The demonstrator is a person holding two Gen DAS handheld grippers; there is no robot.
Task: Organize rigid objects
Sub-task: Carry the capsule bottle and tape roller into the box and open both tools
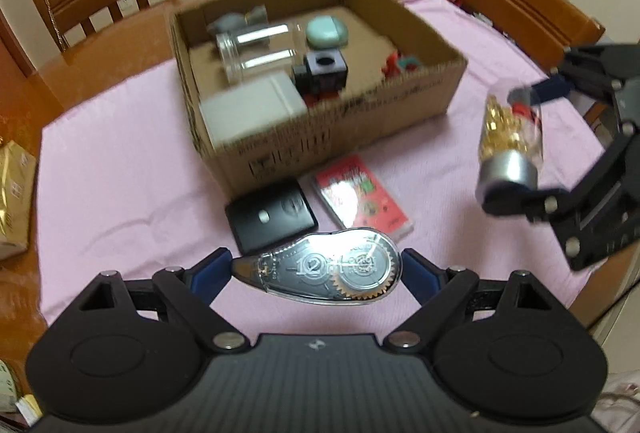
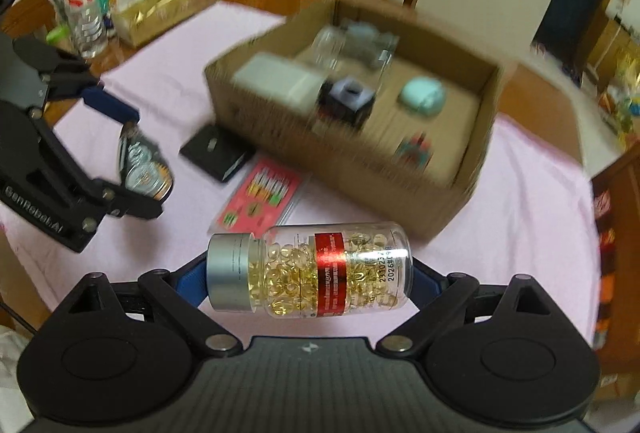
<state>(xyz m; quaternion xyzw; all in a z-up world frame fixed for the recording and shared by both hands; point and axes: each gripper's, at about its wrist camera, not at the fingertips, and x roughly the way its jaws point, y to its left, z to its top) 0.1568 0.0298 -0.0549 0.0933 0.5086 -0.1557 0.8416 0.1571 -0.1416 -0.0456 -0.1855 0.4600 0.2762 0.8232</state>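
Left gripper (image 1: 318,275) clamped endwise on correction-tape dispenser (image 1: 320,275), lower centre; right gripper (image 2: 310,275) clamped on capsule bottle (image 2: 310,273), cap to base — both held sideways, clear of the cloth, presumably for the cardboard box (image 1: 400,101) at upper centre. Left on cloth: one black case (image 1: 270,219), one red packet (image 1: 360,197).

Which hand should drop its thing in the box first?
Probably the right. Its tongs grip the clear capsule bottle with the silver cap off the cloth, and the brown cardboard box looks close ahead. The left tongs, holding the clear correction-tape dispenser, look farther back behind the black case.
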